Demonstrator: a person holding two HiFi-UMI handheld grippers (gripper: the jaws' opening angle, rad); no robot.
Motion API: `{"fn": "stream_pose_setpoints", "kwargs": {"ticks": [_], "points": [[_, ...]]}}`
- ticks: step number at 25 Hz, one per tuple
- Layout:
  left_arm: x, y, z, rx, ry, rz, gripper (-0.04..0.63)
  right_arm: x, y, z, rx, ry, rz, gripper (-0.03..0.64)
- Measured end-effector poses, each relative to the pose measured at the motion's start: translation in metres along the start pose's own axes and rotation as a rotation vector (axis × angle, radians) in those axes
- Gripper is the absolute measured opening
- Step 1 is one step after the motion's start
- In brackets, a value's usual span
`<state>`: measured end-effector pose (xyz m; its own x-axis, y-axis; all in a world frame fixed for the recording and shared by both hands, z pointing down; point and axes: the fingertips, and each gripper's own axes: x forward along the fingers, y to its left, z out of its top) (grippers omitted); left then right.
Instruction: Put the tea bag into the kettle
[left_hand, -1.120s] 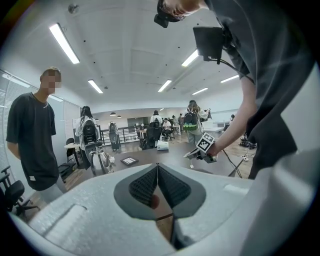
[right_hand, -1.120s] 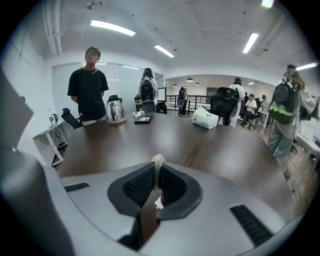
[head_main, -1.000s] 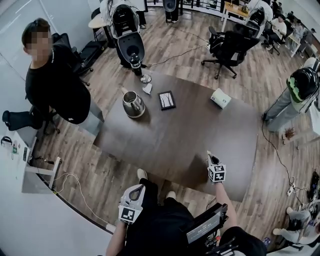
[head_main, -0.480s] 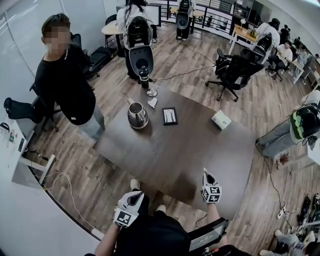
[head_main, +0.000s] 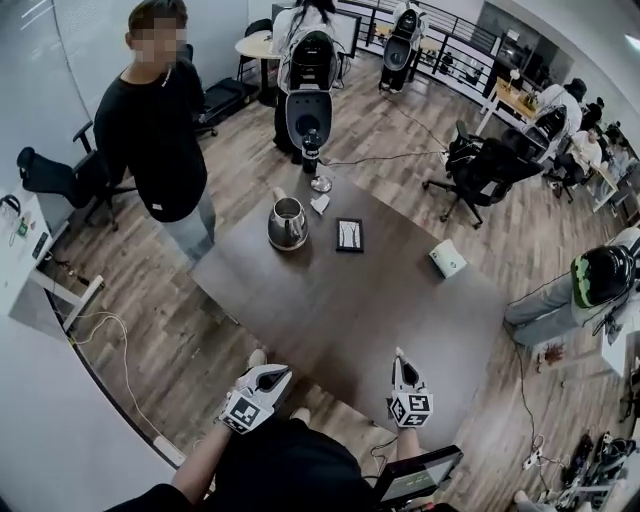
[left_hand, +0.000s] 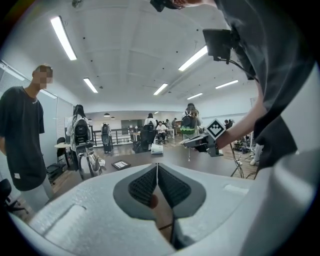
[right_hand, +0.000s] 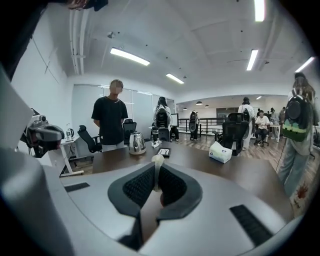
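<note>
The steel kettle (head_main: 288, 222) stands on the far left part of the dark table (head_main: 330, 300); it also shows as the kettle (right_hand: 136, 143) and the kettle (left_hand: 89, 165). My right gripper (head_main: 399, 357) hovers over the table's near edge, shut on a thin pale piece, apparently the tea bag (right_hand: 157, 170). A thin string hangs below the right gripper (left_hand: 192, 142) in the left gripper view. My left gripper (head_main: 278, 373) is off the table's near left corner, shut with nothing between its pads (left_hand: 145, 182).
A black tray (head_main: 350, 235), a small white scrap (head_main: 321, 204), a round metal lid (head_main: 320, 184) and a white tissue box (head_main: 447, 259) lie on the table. A person (head_main: 160, 120) stands at the table's far left. An office chair (head_main: 480, 165) is beyond it.
The head view has swung, so the table and kettle sit more to the right and higher. Both grippers have drawn a little closer to the body; the right keeps its grip.
</note>
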<state>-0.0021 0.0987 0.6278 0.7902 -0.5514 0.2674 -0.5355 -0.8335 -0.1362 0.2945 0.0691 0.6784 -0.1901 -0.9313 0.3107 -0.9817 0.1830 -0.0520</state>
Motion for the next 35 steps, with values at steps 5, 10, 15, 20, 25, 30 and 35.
{"fn": "stream_pose_setpoints", "kwargs": {"ticks": [5,10,15,20,25,30,35], "points": [[0.0,-0.004,0.004,-0.03,-0.021,-0.013,0.006,-0.002,0.028,0.013,-0.005,-0.001,0.053,0.021],[0.0,-0.001,0.01,-0.04,-0.047,-0.055,0.006,0.003,0.045,0.019,0.008,-0.016,0.077,0.021],[0.007,0.012,0.01,-0.056,-0.051,-0.073,0.006,0.005,0.057,0.034,0.014,-0.035,0.077,0.021],[0.016,0.023,0.012,-0.086,-0.07,-0.121,0.006,0.007,0.065,0.049,0.018,-0.059,0.053,0.021],[0.021,0.039,0.015,-0.068,-0.083,-0.13,0.006,0.015,0.074,0.067,0.009,-0.083,0.04,0.021],[0.024,0.056,0.018,-0.055,-0.09,-0.142,0.006,0.024,0.08,0.082,0.002,-0.107,0.027,0.021],[0.022,0.077,0.021,-0.047,-0.098,-0.148,0.006,0.036,0.095,0.094,0.004,-0.129,0.026,0.021]]}}
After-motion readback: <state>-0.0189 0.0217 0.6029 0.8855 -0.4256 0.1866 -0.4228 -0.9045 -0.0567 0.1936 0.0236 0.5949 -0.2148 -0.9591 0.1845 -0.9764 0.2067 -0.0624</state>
